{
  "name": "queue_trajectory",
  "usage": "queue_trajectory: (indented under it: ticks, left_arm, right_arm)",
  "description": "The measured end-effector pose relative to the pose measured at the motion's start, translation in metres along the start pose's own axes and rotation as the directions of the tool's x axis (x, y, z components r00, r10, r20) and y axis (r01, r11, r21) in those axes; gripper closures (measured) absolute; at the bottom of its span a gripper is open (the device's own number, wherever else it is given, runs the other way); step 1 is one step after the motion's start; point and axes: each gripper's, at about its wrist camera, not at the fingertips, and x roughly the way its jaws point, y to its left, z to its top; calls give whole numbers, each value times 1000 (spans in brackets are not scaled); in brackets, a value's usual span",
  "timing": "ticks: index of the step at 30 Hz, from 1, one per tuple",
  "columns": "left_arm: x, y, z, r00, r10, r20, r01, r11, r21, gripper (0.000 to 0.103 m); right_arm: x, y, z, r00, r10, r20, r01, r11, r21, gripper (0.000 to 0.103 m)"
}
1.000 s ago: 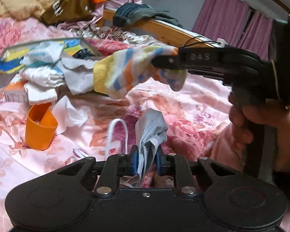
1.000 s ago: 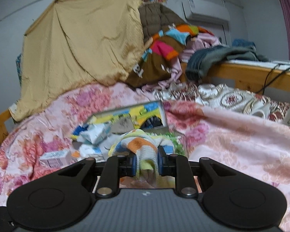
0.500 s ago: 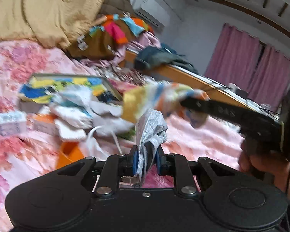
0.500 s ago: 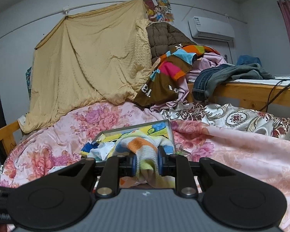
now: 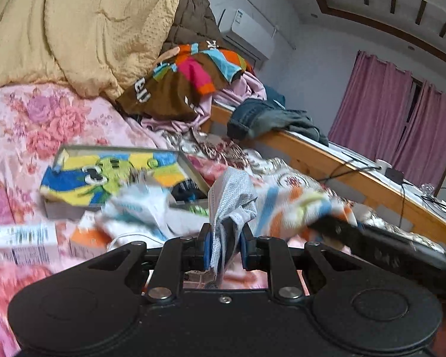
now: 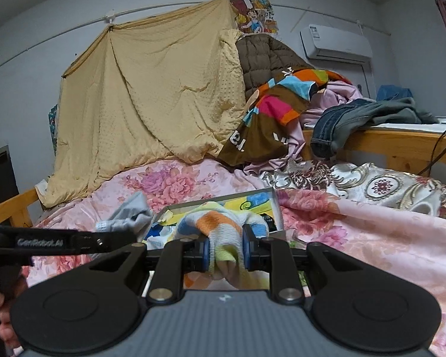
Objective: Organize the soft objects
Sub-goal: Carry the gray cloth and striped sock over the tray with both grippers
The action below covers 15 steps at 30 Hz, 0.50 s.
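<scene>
My left gripper [image 5: 225, 245] is shut on a grey dotted sock [image 5: 233, 199], held above the bed. My right gripper [image 6: 225, 251] is shut on a striped sock of orange, blue, yellow and white [image 6: 220, 229]. That sock also shows blurred in the left wrist view [image 5: 294, 211], just right of the grey sock. The left gripper and grey sock [image 6: 128, 214] show at the left of the right wrist view. A shallow cartoon-printed box [image 5: 110, 175] lies on the floral bedspread beyond both grippers, with white socks and cloths [image 5: 145, 208] heaped at its near edge.
Small cartons [image 5: 23, 242] lie on the bedspread at the left. A tan blanket [image 6: 151, 101] hangs behind, with piled clothes [image 6: 282, 113] beside it. A wooden bed rail [image 5: 342, 172] with jeans and cables runs along the right.
Both grippers have risen and tilted up, so more wall and blanket show. The striped sock has dropped lower right in the left view. The orange cup is out of view.
</scene>
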Motion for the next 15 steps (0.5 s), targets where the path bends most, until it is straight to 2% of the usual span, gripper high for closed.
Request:
queue_trajectory:
  ticks: [5, 9, 15]
  left_arm:
    - [25, 19, 20, 1000, 18, -4, -18, 1000, -25, 83]
    - [47, 35, 41, 999, 53, -1, -53, 998, -19, 83]
    - [96, 64, 78, 982, 186, -21, -186, 982, 15, 83]
  right_arm:
    - [34, -6, 20, 1000, 12, 28, -12, 1000, 14, 80]
    - [83, -10, 38, 999, 25, 33, -25, 999, 21, 80]
    - [154, -11, 56, 999, 30, 33, -31, 999, 20, 80]
